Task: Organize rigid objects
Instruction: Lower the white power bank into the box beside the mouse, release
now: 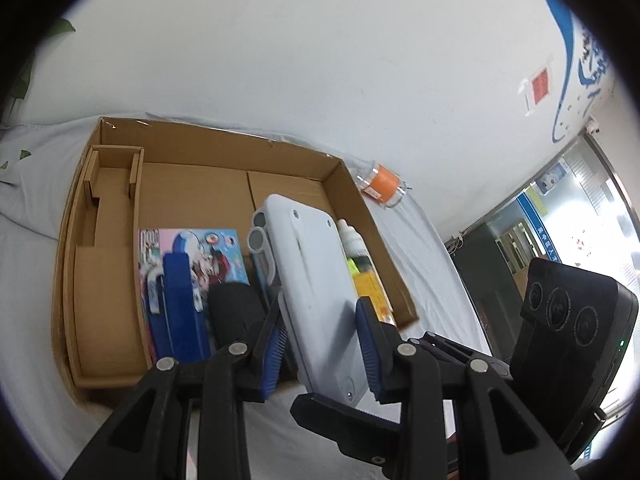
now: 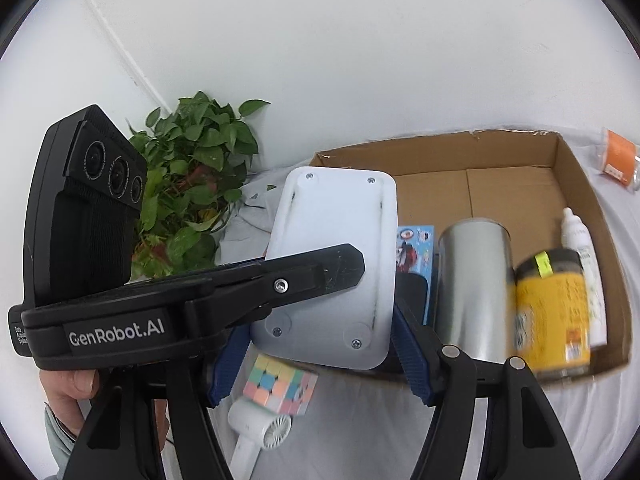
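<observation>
A flat white plastic device is held at the near edge of a cardboard box. My left gripper is shut on its near end. My right gripper is closed on the same device from the other side; the left gripper's finger crosses in front of it in the right wrist view. Inside the box lie a colourful picture card, a blue tool, a black object, a white bottle, a yellow-labelled jar and a silver can.
An orange-labelled jar lies on the white cloth beyond the box. A pastel puzzle cube and a small white handheld fan lie on the cloth in front of the box. A potted plant stands at the back left.
</observation>
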`<state>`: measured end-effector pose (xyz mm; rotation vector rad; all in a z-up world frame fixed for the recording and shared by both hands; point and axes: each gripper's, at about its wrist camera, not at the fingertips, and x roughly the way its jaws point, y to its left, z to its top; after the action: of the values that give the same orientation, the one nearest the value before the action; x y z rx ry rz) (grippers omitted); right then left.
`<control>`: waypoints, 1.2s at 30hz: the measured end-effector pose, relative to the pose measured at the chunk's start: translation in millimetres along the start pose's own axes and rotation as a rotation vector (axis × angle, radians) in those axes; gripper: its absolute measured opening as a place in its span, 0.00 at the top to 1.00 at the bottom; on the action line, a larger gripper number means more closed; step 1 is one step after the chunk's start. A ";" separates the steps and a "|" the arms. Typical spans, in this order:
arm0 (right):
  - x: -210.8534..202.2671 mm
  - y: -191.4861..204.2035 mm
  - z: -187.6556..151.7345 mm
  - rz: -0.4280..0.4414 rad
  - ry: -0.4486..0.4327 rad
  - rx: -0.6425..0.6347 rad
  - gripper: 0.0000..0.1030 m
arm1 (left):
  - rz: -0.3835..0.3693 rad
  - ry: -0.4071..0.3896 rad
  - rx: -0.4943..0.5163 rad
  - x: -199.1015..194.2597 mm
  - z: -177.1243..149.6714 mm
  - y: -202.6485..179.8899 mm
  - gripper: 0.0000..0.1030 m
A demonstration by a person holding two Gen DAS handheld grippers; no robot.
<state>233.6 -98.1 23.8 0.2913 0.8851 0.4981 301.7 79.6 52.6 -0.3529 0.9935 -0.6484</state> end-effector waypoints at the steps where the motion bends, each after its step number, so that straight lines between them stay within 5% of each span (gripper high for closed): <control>1: 10.4 2.6 9.3 0.002 0.013 0.004 0.36 | 0.000 0.003 -0.007 1.1 4.4 7.2 0.68; 13: 108.9 40.0 44.4 0.026 0.133 -0.028 0.36 | 0.005 0.030 -0.161 7.5 34.5 104.9 0.68; 27: 136.7 -34.1 54.0 -0.114 0.181 0.085 0.36 | -0.084 0.207 -0.182 109.1 58.9 110.4 0.68; 36: 137.6 -42.8 47.6 -0.141 0.192 0.102 0.36 | -0.042 0.241 -0.130 120.2 58.0 97.4 0.67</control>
<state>357.1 -63.7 -57.5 0.2752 1.1123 0.3545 430.5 74.8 -50.7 -0.4173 1.2651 -0.6764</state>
